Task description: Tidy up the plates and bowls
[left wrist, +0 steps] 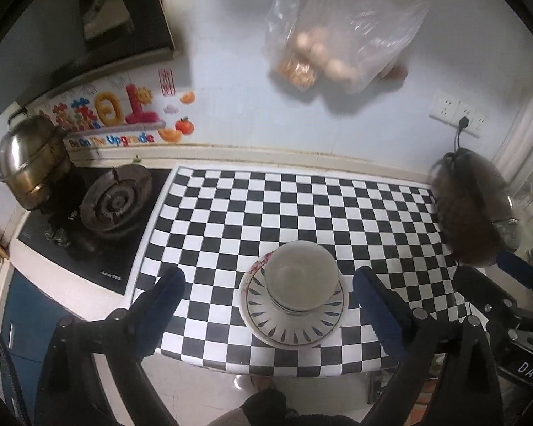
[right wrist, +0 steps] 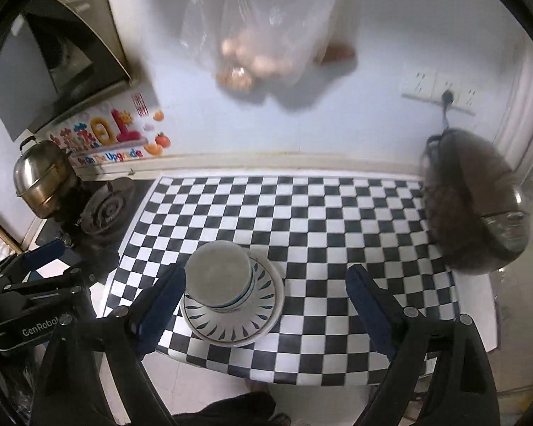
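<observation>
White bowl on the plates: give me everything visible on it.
The white ceramic-looking bowl is round with blue bands near its base and appears empty, its inside plain pale and glossy. It stands upright on the white plate with blue leaf-shaped marks, which tops a small stack; a red-patterned rim peeks out beneath. The stack sits near the front edge of the black-and-white checkered countertop. Both the left gripper and right gripper are open and touch nothing.

White bowl (left wrist: 301,276), blue rim stripes, upright, stacked atop plates. Top plate (left wrist: 295,323) white with blue leaf marks; second plate (left wrist: 257,266) beneath, red pattern edge peeking out, possibly more under. Stack near front edge of checkered worktop (left wrist: 302,206).
</observation>
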Action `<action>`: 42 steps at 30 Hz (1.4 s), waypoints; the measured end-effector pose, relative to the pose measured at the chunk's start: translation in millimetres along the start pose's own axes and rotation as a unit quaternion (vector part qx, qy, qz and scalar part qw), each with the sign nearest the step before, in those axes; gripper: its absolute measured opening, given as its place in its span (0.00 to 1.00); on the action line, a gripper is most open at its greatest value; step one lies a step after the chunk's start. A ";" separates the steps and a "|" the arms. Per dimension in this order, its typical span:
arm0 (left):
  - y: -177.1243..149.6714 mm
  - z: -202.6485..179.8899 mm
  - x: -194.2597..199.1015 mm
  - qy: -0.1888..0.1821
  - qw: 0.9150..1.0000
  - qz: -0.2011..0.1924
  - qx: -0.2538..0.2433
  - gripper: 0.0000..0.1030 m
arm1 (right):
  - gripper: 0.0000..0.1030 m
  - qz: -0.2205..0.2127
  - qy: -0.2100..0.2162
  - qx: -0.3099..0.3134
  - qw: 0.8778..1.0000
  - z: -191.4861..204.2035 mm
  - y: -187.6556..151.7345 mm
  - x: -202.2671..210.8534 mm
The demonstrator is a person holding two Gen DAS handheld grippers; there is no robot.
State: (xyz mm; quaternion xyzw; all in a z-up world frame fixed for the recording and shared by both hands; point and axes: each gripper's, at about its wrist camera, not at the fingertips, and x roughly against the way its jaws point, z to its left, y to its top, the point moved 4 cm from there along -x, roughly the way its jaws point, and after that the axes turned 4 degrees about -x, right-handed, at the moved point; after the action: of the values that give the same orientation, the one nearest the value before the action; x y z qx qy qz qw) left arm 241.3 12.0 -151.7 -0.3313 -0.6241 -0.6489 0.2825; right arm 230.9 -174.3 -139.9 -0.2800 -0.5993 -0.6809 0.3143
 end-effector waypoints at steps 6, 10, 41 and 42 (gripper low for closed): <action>-10.1 -7.0 48.7 0.007 1.000 -0.029 -0.002 0.94 | 0.91 -0.034 0.003 -0.002 0.999 -4.3 -14.5 56.5; -20.8 -14.1 82.8 0.023 0.999 -0.048 -0.005 0.94 | 0.91 -0.049 -0.002 -0.002 0.999 -7.9 -25.6 91.5; -84.0 12.1 213.4 -0.001 0.991 -0.119 -0.054 0.94 | 0.91 -0.100 -0.086 -0.035 0.991 41.0 -109.6 253.5; -85.8 13.2 214.9 -0.001 0.991 -0.120 -0.053 0.94 | 0.91 -0.101 -0.088 -0.034 0.990 42.2 -111.2 254.8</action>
State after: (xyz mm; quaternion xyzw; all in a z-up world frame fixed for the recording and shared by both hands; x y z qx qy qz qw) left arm 41.9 40.5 -37.0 -0.2693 -0.6239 -0.7101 0.1843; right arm -18.3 -146.6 -12.7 -0.2877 -0.6260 -0.7020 0.1806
